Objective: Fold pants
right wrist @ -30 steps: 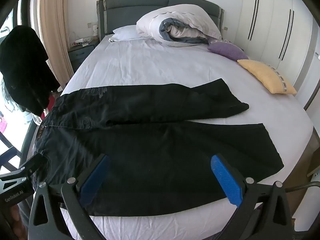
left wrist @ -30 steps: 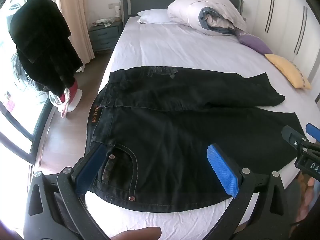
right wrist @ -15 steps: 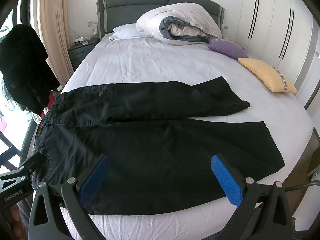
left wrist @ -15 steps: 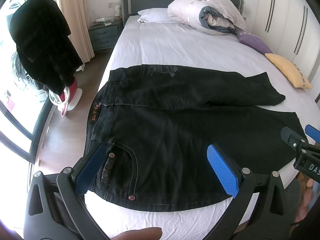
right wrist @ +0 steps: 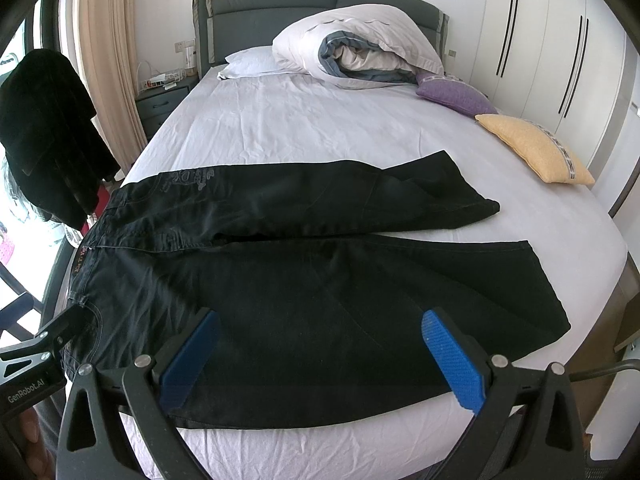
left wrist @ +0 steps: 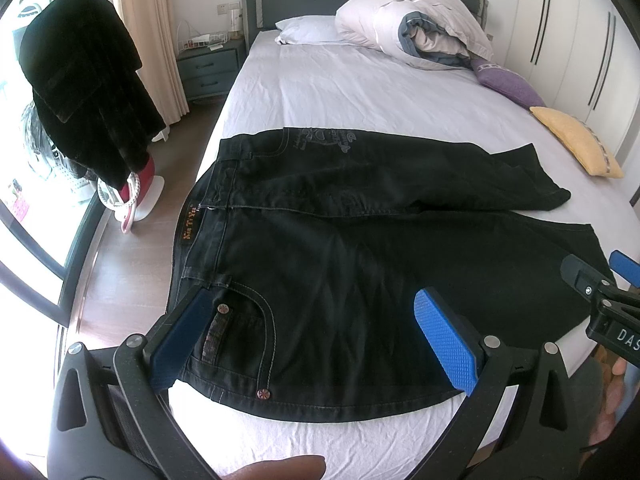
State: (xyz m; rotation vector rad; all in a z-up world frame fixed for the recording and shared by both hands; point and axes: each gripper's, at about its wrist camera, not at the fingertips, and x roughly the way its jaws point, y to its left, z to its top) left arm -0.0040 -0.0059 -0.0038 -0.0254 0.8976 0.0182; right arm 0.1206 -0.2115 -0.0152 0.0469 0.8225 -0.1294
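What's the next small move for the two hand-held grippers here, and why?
Probably lower both to the near edge of the pants and pinch it: the left hand-held gripper by the waist pocket, the right hand-held gripper further down the near leg. Both are open and holding nothing, and the pants lie flat on the bed with legs side by side, so folding the near leg over the far one looks next.

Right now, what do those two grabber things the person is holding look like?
Both look alike: black plastic frames shaped like a wide fork, with round silver screws. The left gripper has two fingers padded in bumpy bright blue. The right gripper has the same blue pads. White lettering marks their black bodies: "GenRobot.AI" on the left one, "DAS" on the right one. No sleeves show.
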